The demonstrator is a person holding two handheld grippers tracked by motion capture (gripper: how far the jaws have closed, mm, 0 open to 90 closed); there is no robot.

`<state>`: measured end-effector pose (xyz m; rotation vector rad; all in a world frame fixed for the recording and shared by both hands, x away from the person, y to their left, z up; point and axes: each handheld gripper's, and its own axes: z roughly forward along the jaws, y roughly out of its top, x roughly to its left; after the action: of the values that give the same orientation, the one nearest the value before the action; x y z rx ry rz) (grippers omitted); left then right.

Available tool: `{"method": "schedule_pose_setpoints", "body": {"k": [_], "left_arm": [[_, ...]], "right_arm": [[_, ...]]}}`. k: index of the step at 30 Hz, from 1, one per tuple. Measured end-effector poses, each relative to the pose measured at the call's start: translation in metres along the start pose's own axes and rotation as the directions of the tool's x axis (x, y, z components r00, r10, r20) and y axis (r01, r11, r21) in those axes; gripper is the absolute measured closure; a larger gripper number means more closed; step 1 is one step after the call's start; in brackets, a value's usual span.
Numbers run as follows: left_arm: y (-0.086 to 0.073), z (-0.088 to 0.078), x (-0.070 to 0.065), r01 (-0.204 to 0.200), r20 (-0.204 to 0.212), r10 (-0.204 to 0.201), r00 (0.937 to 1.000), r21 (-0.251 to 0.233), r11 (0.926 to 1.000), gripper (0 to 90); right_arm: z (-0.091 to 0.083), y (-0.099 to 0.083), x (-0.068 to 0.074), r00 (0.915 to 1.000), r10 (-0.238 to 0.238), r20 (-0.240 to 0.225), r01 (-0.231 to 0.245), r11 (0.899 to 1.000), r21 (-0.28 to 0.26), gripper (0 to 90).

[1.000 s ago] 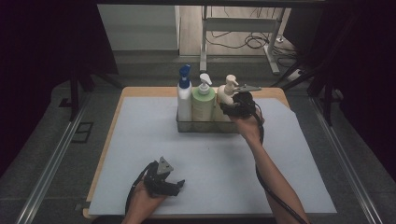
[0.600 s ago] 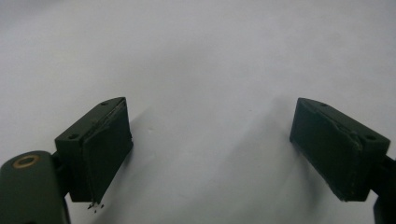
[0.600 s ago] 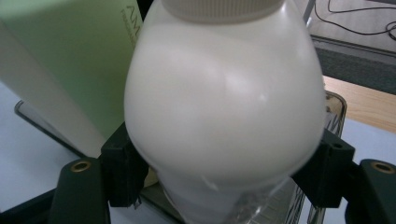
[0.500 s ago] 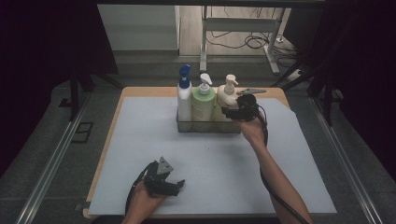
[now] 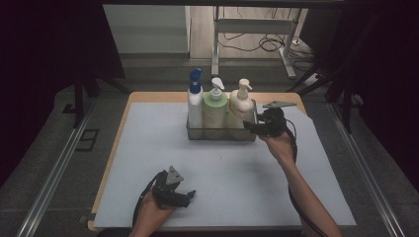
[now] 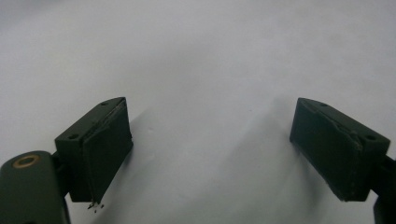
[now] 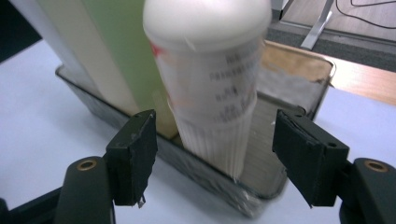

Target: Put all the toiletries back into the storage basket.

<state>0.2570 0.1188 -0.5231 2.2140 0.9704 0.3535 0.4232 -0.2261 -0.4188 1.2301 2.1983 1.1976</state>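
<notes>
A wire-walled metal tray (image 5: 220, 134) stands at the back of the white mat. It holds a blue-capped white bottle (image 5: 195, 106), a green pump bottle (image 5: 215, 111) and a cream pump bottle (image 5: 241, 111). My right gripper (image 5: 252, 126) is at the tray's right end, pointing left at the cream bottle. In the right gripper view that bottle (image 7: 210, 70) stands upright in the tray (image 7: 210, 182), just ahead of the gap between the jaws. The right gripper (image 7: 215, 126) is open; its jaws have just been closing and the pads are clear of the bottle. My left gripper (image 5: 189, 195) rests near the front edge, open (image 6: 210, 121) and empty.
The white mat (image 5: 222, 173) covers most of the wooden table (image 5: 158, 96). Dark floor and a metal rail (image 5: 54, 173) lie to the left. A table frame and cables (image 5: 262, 44) stand beyond the far edge.
My right gripper has come away from the cream bottle's top, moving right, nearer and slightly down to the tray's right end. The left gripper has stayed put.
</notes>
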Motion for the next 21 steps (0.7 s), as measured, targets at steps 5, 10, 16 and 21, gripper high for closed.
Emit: {"method": "schedule_pose_setpoints", "body": {"k": [5, 10, 16, 21], "left_arm": [[0.000, 0.000, 0.000, 0.000, 0.000, 0.000, 1.0000, 0.000, 1.0000, 12.3], [0.000, 0.000, 0.000, 0.000, 0.000, 0.000, 1.0000, 0.000, 1.0000, 12.4], [0.000, 0.000, 0.000, 0.000, 0.000, 0.000, 1.0000, 0.000, 1.0000, 12.4], [0.000, 0.000, 0.000, -0.004, 0.000, 0.004, 1.0000, 0.004, 1.0000, 12.4]], "right_arm": [[-0.007, -0.004, -0.007, 0.9997, 0.000, 0.025, 0.000, 1.000, 0.023, 52.4], [-0.005, -0.001, -0.016, 0.9982, 0.002, 0.060, -0.004, 1.000, 0.027, 70.0], [0.009, 0.005, -0.020, 0.9965, -0.018, 0.081, 0.015, 0.999, 0.035, 84.6], [0.021, 0.010, -0.023, 0.9957, -0.027, 0.089, 0.022, 0.998, 0.057, 89.6]]}}
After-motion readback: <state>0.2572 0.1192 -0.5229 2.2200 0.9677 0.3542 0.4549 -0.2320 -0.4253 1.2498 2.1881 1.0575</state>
